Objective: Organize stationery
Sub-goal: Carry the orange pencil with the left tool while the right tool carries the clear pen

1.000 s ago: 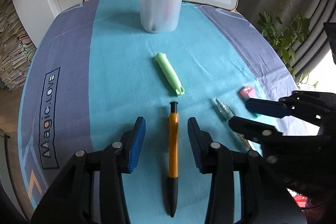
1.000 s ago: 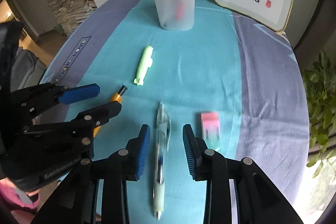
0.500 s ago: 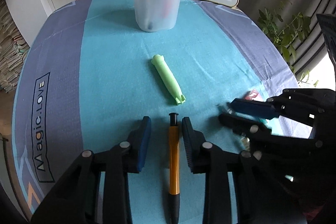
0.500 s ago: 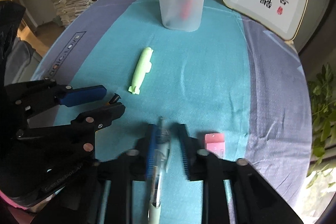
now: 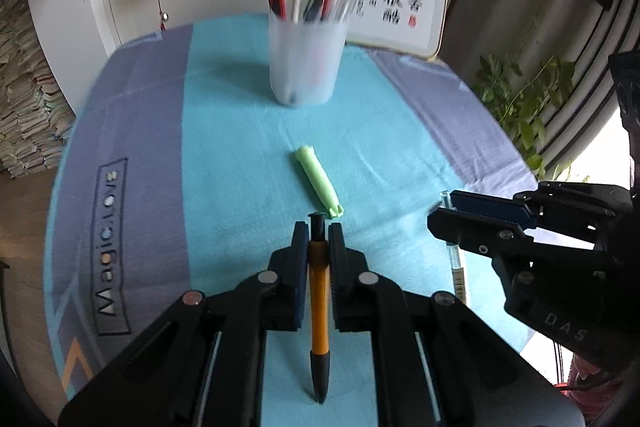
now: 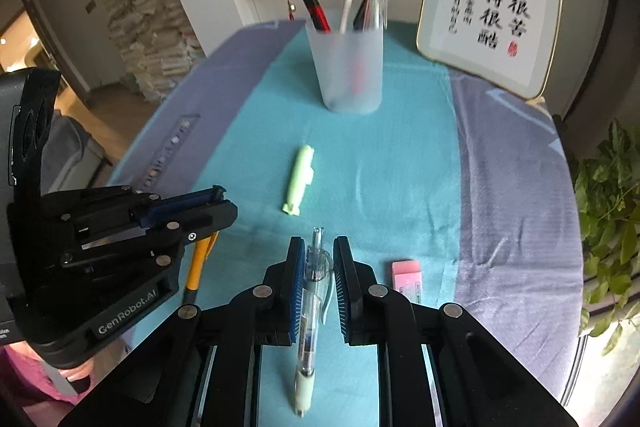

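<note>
1. Both tools' jaws have just closed since the earlier frames: the left tool (image 5: pixel 318 233) now clamps the orange pen (image 5: pixel 319 291), the right tool (image 6: pixel 317 250) the clear pen (image 6: pixel 311 301).
2. Each pen runs lengthwise between its jaws (tips poking past).
3. Ahead on the desk (image 6: pixel 404 183) lies a green highlighter (image 6: pixel 299 179), the pen cup (image 6: pixel 347 71) beyond.
</note>
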`<state>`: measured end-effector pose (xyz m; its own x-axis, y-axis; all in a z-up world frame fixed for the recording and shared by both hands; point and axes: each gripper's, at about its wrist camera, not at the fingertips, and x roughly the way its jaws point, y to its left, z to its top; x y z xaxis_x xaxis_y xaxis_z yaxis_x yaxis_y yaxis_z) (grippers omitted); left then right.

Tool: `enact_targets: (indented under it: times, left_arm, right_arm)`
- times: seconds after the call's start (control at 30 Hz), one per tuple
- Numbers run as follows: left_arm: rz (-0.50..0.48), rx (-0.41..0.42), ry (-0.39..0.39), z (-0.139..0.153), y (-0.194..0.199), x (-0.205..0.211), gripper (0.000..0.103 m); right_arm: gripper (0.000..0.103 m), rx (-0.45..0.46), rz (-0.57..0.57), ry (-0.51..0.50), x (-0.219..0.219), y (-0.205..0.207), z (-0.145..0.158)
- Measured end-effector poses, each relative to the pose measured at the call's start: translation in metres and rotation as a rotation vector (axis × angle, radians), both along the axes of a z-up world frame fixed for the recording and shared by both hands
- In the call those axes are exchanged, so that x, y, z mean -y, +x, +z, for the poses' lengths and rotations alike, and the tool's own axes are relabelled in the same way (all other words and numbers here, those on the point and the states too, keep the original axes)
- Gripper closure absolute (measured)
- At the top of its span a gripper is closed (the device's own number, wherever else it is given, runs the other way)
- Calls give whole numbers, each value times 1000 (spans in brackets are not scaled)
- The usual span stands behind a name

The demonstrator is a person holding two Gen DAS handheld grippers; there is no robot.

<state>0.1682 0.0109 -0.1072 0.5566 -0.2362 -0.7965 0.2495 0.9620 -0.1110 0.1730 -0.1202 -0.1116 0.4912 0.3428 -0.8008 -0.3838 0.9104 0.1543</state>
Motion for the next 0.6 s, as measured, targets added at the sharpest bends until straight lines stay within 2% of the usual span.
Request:
enact_targets:
  times: [0.4, 0.6]
  left_arm:
    - [-19, 170, -19, 55, -42, 4, 95]
    - [-16, 229, -4, 74, -53, 4, 95]
  right_arm:
    - [88, 193, 8, 59, 6, -52, 62]
    - [88, 251, -13, 53, 7, -60, 80]
